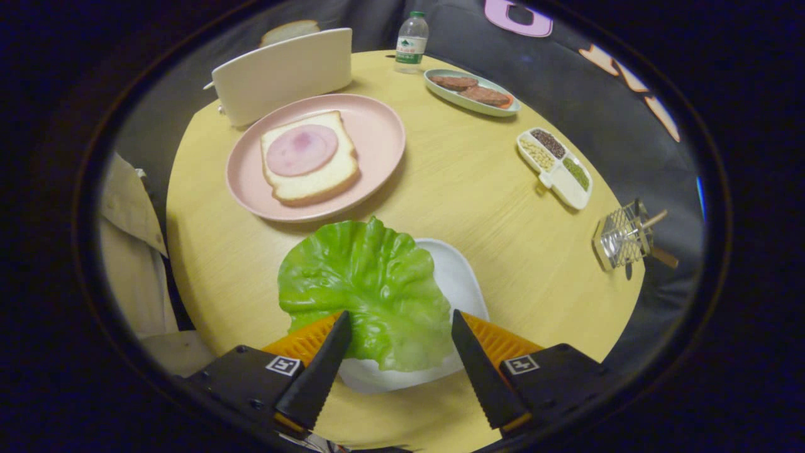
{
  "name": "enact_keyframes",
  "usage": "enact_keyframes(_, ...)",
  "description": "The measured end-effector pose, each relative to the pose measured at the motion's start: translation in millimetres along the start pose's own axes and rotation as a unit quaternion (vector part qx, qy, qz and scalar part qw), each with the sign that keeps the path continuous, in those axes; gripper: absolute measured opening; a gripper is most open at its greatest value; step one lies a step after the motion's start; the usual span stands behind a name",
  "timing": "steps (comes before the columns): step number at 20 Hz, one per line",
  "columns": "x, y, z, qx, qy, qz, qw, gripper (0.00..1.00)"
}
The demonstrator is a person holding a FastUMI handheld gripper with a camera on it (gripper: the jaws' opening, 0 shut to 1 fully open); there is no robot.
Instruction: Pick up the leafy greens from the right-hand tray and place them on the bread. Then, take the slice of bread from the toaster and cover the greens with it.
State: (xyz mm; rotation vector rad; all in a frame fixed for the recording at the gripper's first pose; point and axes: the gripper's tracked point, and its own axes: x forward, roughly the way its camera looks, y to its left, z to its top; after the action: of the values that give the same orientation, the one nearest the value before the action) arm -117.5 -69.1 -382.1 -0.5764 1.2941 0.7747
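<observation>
Green lettuce leaf (371, 289), one, on white tray (462, 283); tongs (400, 328) apart, straddling it; one bread slice (309, 157) beyond.

Green leaf (371, 289), pink plate (377, 135), yellow table (478, 189).

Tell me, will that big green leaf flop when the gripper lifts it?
Probably a bit. The lettuce leaf looks thin and ruffled, overhanging its white tray, so the edges may droop. It seems light. Its shiny surface may slip between the open gripper fingers.
</observation>
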Motion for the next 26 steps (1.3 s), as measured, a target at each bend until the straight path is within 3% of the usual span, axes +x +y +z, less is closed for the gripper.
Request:
enact_keyframes(4, 12, 0, -8, -0.008, 0.027, 0.015, 0.999, 0.99)
enact_keyframes(10, 20, 5, -14, 0.023, 0.037, 0.061, 0.997, 0.65)
enact_keyframes(13, 18, 6, -14, 0.030, 0.020, 0.060, 0.998, 0.48)
enact_keyframes(17, 17, 10, -10, 0.034, -0.021, 0.030, 0.999, 0.26)
enact_keyframes(21, 17, 4, -11, 0.134, -0.015, -0.014, 0.991, 0.04)
enact_keyframes(26, 5, 4, 1, 0.172, -0.028, -0.024, 0.984, 0.03)
